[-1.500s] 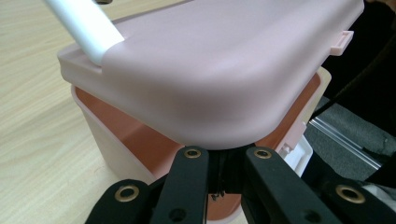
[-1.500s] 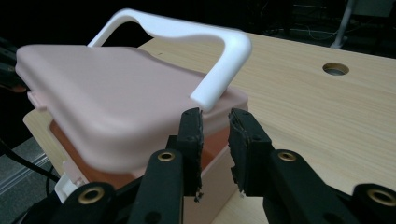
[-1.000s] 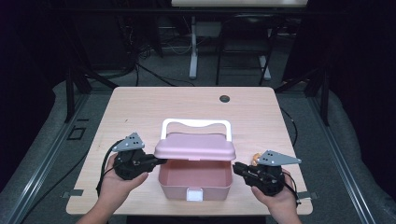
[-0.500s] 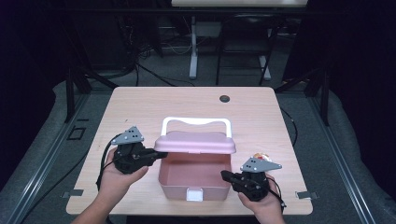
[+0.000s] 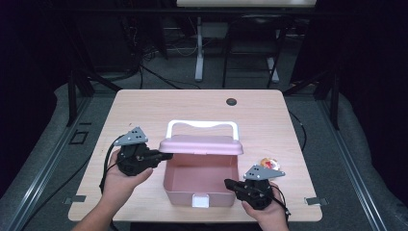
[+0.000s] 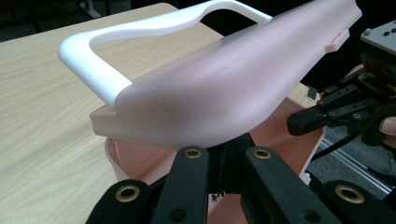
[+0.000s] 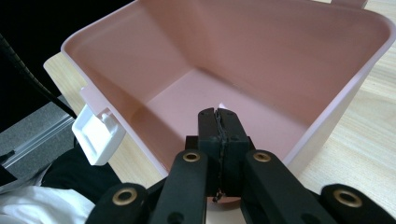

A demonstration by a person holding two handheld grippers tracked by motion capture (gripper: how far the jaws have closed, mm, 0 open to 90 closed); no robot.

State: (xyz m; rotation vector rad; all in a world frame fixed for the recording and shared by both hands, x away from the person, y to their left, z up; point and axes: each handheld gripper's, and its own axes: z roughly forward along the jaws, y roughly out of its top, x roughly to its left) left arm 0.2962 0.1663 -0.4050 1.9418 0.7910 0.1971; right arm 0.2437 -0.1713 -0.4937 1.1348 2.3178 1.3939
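My right gripper [image 5: 230, 183] sits nearest me, jaws pressed together and pinching the near right wall of the pink box [image 5: 199, 179]; its tips hang over the bare interior. My left gripper [image 5: 156, 155] is clamped on the left edge of the raised pink lid [image 5: 202, 144], holding it lifted. Beyond, the white handle [image 5: 202, 124] arches over the wooden table [image 5: 159, 103].

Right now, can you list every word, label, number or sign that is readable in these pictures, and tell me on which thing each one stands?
None: no text can be read.
Pink plastic box with white latch: plain.
Pink lid with white handle: plain.
Small colourful packet on the light wooden table: too small and blurred to read.
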